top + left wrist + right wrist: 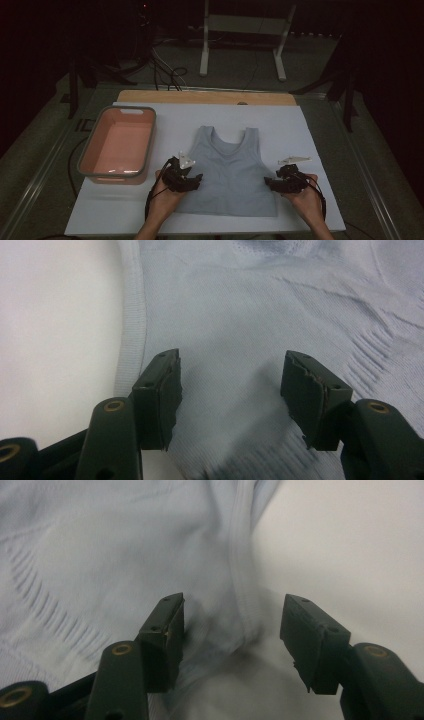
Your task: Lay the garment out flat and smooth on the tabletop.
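A pale grey sleeveless top (230, 170) lies flat on a white tabletop (310, 150), neck away from the person. No label or writing can be read on it. The left tool (196, 181) sits at the top's left side edge, jaws apart over the fabric, released. The right tool (270, 184) sits at the top's right side edge, jaws apart around its seam, pressing nothing. A salmon-pink basin (85, 155) stands left of the top.

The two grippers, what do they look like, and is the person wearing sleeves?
Both the left gripper and the right gripper are black, each topped by a pale grey three-cornered plate, with a black cable looping back past the wrist. Their jaws are dark blocky pads on arms with brass-coloured rivets. Forearms bare, no sleeves visible.
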Available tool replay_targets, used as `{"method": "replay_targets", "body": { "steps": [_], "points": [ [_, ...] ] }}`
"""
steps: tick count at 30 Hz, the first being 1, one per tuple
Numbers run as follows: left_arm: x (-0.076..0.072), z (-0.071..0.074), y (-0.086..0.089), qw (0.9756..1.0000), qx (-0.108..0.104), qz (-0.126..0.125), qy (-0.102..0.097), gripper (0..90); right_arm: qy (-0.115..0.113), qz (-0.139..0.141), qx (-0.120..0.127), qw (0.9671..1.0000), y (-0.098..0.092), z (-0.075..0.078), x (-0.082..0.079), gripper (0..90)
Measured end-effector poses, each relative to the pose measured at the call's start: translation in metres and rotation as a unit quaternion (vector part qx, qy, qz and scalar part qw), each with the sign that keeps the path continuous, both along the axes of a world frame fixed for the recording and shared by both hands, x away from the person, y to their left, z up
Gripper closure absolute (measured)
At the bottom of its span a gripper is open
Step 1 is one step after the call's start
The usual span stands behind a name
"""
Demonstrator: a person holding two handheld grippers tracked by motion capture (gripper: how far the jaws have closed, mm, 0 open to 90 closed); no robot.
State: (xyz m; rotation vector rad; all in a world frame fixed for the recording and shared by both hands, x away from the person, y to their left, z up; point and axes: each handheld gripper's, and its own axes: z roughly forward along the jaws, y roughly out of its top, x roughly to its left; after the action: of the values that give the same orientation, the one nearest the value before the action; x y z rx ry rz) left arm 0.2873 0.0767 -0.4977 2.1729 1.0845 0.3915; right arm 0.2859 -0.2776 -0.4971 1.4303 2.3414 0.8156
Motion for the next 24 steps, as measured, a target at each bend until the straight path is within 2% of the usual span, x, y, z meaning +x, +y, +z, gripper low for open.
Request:
{"method": "replay_targets", "body": {
  "steps": [3, 6, 8, 12, 15, 17, 18, 24],
  "points": [
    [-0.003, -0.001, 0.001, 1.0000, -0.002, 0.002, 0.001, 40.7, 0.012, -0.001, -0.002, 0.9999, 0.002, -0.004, -0.002, 41.7],
    [-0.007, -0.001, 0.004, 1.0000, -0.003, 0.005, 0.001, 39.9, 0.025, -0.005, 0.002, 0.9997, 0.003, -0.007, -0.003, 45.1],
    [-0.009, -0.001, 0.007, 1.0000, -0.005, 0.007, 0.000, 39.8, 0.033, -0.007, 0.009, 0.9994, 0.003, -0.008, -0.003, 49.8],
    [-0.012, -0.001, 0.012, 0.9999, -0.008, 0.014, 0.000, 39.3, 0.038, -0.010, 0.027, 0.9989, 0.000, -0.006, -0.004, 67.6],
    [-0.012, -0.002, 0.013, 0.9998, -0.011, 0.013, 0.001, 39.3, 0.033, 0.000, 0.025, 0.9991, 0.001, -0.007, -0.004, 75.0],
    [-0.012, -0.002, 0.012, 0.9998, -0.013, 0.012, 0.002, 39.2, 0.031, 0.001, 0.024, 0.9992, 0.002, -0.006, -0.004, 76.7],
    [-0.012, -0.003, 0.012, 0.9998, -0.014, 0.012, 0.002, 39.2, 0.022, -0.001, 0.019, 0.9996, 0.004, -0.004, -0.005, 78.3],
    [-0.013, -0.003, 0.010, 0.9998, -0.019, 0.008, 0.001, 39.3, 0.009, 0.000, 0.015, 0.9998, 0.000, -0.001, -0.006, 79.3]
  ]
}}
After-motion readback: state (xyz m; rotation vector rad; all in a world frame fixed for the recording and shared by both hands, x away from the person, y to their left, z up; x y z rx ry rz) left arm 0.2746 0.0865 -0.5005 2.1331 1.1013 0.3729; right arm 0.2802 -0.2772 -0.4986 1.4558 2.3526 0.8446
